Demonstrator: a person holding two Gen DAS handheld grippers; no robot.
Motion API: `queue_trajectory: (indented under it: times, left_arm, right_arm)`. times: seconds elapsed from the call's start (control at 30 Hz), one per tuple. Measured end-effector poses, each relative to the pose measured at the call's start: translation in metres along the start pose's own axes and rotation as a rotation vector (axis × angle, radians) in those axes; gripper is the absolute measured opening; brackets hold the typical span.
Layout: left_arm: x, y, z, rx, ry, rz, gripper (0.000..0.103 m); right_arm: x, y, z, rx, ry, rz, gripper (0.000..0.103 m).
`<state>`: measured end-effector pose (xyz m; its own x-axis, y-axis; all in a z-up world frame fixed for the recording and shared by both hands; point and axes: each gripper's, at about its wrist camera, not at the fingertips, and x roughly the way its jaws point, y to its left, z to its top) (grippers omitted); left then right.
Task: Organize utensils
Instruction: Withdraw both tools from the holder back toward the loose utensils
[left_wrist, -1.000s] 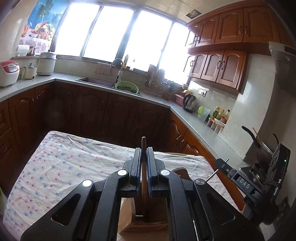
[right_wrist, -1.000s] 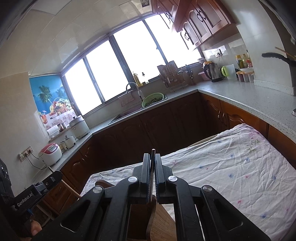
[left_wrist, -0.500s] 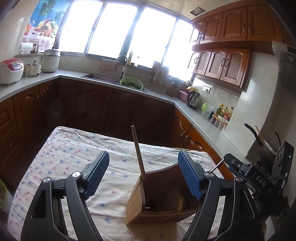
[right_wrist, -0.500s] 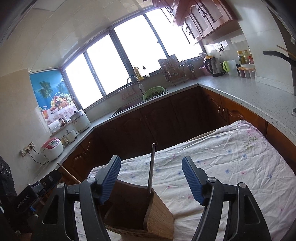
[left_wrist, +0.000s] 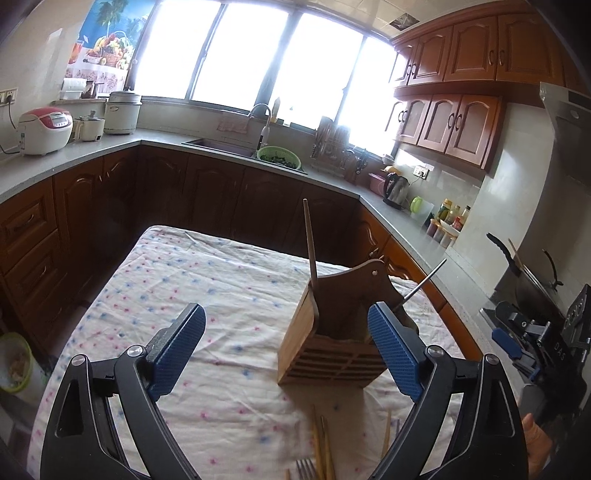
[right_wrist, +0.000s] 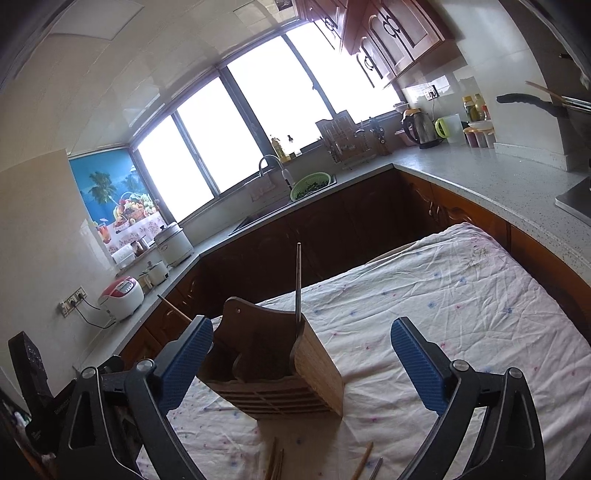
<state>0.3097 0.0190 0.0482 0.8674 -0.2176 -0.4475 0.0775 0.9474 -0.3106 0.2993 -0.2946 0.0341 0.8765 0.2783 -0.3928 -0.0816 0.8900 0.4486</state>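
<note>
Wooden holder (left_wrist: 332, 343) mid-tablecloth (left_wrist: 192, 295), left gripper (left_wrist: 291, 350) and right gripper (right_wrist: 301, 367) opening wide, nothing gripped

Daylight from my kitchen windows, harsh at the top and murky below.

The windows (left_wrist: 255, 55) at twelve o'clock are blown out to plain white in both my views, and glare washes over the dish rack (left_wrist: 332, 144) beside them. The cabinet fronts (left_wrist: 207, 195) under the counter sink into deep shade. My wooden holder (right_wrist: 280, 365) casts a soft shadow toward six o'clock on the tablecloth (right_wrist: 461, 295). Straight lines bow at the rims, corners go black, and focus stays sharp throughout.
</note>
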Motion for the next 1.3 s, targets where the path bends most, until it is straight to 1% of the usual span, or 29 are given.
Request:
queue_trajectory:
  times: [0.1, 0.17, 0.27, 0.5, 0.67, 0.83, 0.97, 1.13, 1.3]
  left_arm:
    - [-0.016, 0.001, -0.013, 0.003, 0.001, -0.006, 0.093]
    - [-0.025, 0.001, -0.022, 0.012, 0.011, -0.012, 0.093]
    - [-0.036, -0.002, -0.035, 0.024, 0.034, -0.013, 0.094]
    - [-0.055, 0.001, -0.065, 0.017, 0.093, -0.003, 0.094]
    - [-0.062, 0.002, -0.084, 0.017, 0.136, 0.004, 0.094]
    - [-0.062, -0.004, -0.099, 0.049, 0.178, 0.002, 0.094]
    - [-0.057, -0.012, -0.104, 0.08, 0.209, -0.007, 0.094]
    - [-0.049, -0.024, -0.106, 0.122, 0.231, -0.021, 0.094]
    - [-0.033, -0.031, -0.107, 0.153, 0.262, -0.022, 0.093]
  right_arm:
    - [-0.019, 0.003, -0.011, -0.018, 0.012, -0.004, 0.099]
    - [-0.031, 0.004, -0.02, -0.035, 0.019, -0.001, 0.099]
    - [-0.047, 0.007, -0.033, -0.069, 0.033, -0.019, 0.099]
    - [-0.081, 0.003, -0.062, -0.083, 0.064, -0.034, 0.099]
    - [-0.094, -0.002, -0.084, -0.075, 0.106, -0.065, 0.099]
    - [-0.101, -0.006, -0.101, -0.091, 0.142, -0.101, 0.099]
    - [-0.101, -0.008, -0.112, -0.1, 0.176, -0.109, 0.099]
    - [-0.099, -0.017, -0.114, -0.085, 0.195, -0.117, 0.099]
    - [-0.094, -0.023, -0.114, -0.082, 0.195, -0.137, 0.098]
